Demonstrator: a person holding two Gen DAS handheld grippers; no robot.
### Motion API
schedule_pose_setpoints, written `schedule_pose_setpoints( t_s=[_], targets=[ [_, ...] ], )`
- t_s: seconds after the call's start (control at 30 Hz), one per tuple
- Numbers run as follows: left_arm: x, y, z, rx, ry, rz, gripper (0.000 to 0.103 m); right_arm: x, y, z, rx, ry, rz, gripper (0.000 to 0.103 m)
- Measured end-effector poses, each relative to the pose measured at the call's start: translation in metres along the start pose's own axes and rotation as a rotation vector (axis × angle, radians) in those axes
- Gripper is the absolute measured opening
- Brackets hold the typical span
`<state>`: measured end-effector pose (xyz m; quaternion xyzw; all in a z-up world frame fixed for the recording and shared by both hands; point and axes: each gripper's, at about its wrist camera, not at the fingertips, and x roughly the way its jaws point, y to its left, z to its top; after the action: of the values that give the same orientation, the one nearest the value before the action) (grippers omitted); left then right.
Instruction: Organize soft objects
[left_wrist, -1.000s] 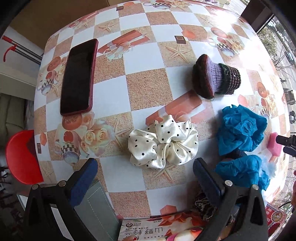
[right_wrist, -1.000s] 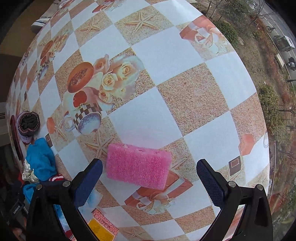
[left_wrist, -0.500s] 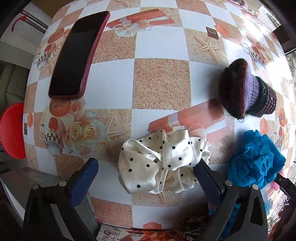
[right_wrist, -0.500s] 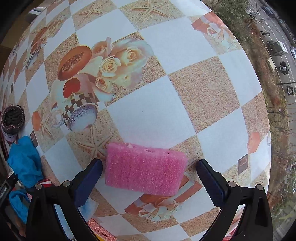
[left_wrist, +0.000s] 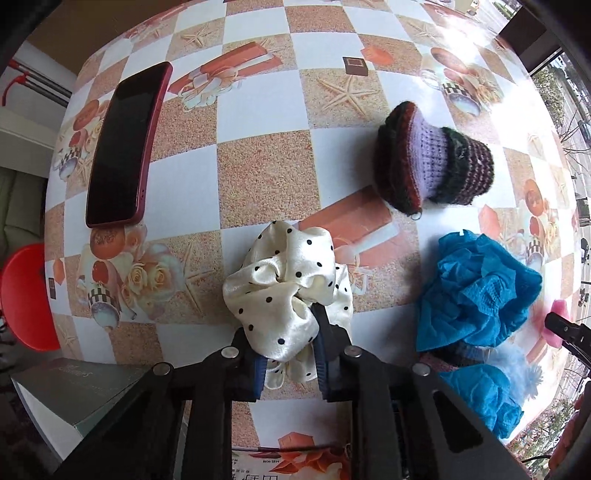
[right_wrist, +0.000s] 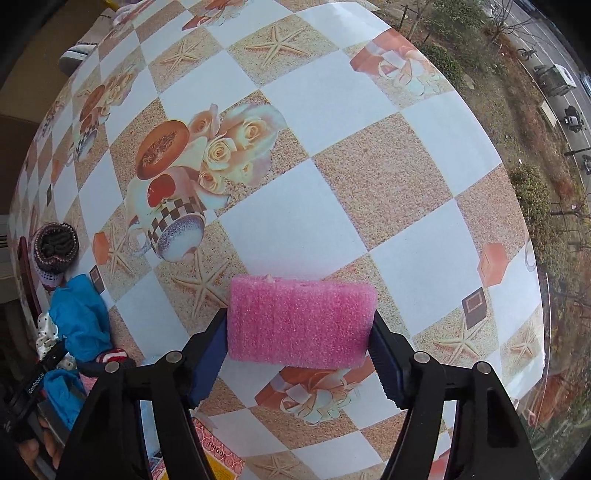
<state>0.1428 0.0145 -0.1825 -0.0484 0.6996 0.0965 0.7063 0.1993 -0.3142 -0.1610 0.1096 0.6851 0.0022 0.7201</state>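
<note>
A cream polka-dot scrunchie lies on the checkered tablecloth. My left gripper points down onto it, its jaws closing, the pads pinching its near folds. A pink foam sponge sits in the right wrist view between the fingers of my right gripper. Those jaws are closing too, and both pads press on the sponge's ends. To the right of the scrunchie are a knitted purple-and-brown hat on its side and a crumpled blue cloth.
A dark red phone lies at the left of the table. A second blue cloth and a fluffy pompom sit near the front right. A grey box and a red stool are at the left edge. The table's right edge is close.
Both grippers went from wide open to closed. The left one dropped onto the scrunchie and bunched it up. The right one moved over the sponge and clamped its ends.
</note>
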Motion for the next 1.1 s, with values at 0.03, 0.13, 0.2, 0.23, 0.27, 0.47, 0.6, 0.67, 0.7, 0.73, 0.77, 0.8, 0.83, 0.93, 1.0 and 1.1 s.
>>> schedule_pose_setpoints(
  t_s=[0.03,0.13,0.2,0.23,0.27,0.47,0.6,0.67,0.7,0.73,0.77,0.8,0.83,0.93,1.0,1.1],
  targets=[
    [-0.006,-0.001,-0.003,0.010,-0.018,0.006,0.023,-0.004,0.000,-0.002,-0.010,-0.006,0.002,0.072],
    [-0.024,-0.003,-0.009,0.030,-0.057,0.009,0.023,-0.021,0.006,-0.013,-0.049,-0.025,0.002,0.072],
    [-0.034,-0.004,-0.013,0.034,-0.075,0.007,0.023,-0.027,0.009,-0.019,-0.063,-0.030,0.012,0.072],
    [-0.038,-0.003,-0.017,0.035,-0.085,0.006,0.023,-0.029,0.012,-0.022,-0.066,-0.031,0.019,0.072],
    [-0.043,-0.003,-0.020,0.035,-0.094,0.006,0.023,-0.031,0.014,-0.026,-0.067,-0.031,0.027,0.072],
    [-0.070,-0.002,-0.047,0.050,-0.142,0.013,0.023,-0.051,0.027,-0.043,-0.100,-0.046,0.056,0.072],
    [-0.077,0.019,-0.070,0.055,-0.165,0.010,0.024,-0.071,0.039,-0.049,-0.138,-0.064,0.078,0.072],
    [-0.082,0.024,-0.082,0.057,-0.175,0.008,0.024,-0.079,0.043,-0.052,-0.161,-0.079,0.090,0.072],
    [-0.084,0.025,-0.087,0.059,-0.181,0.008,0.023,-0.086,0.048,-0.054,-0.172,-0.086,0.100,0.072],
    [-0.086,0.026,-0.092,0.062,-0.186,0.008,0.023,-0.091,0.053,-0.057,-0.185,-0.094,0.109,0.072],
    [-0.089,0.026,-0.097,0.065,-0.190,0.008,0.023,-0.094,0.062,-0.059,-0.200,-0.103,0.115,0.072],
    [-0.092,0.027,-0.103,0.067,-0.195,0.009,0.023,-0.094,0.073,-0.059,-0.215,-0.110,0.119,0.072],
    [-0.094,0.027,-0.108,0.067,-0.198,0.008,0.023,-0.098,0.079,-0.063,-0.231,-0.118,0.126,0.072],
    [-0.102,0.030,-0.124,0.066,-0.208,-0.007,0.024,-0.109,0.100,-0.077,-0.280,-0.139,0.139,0.072],
    [-0.107,0.032,-0.134,0.070,-0.220,-0.012,0.024,-0.119,0.109,-0.090,-0.309,-0.156,0.146,0.072],
    [-0.117,0.037,-0.149,0.078,-0.241,-0.023,0.023,-0.134,0.120,-0.112,-0.349,-0.178,0.155,0.072]
  ],
)
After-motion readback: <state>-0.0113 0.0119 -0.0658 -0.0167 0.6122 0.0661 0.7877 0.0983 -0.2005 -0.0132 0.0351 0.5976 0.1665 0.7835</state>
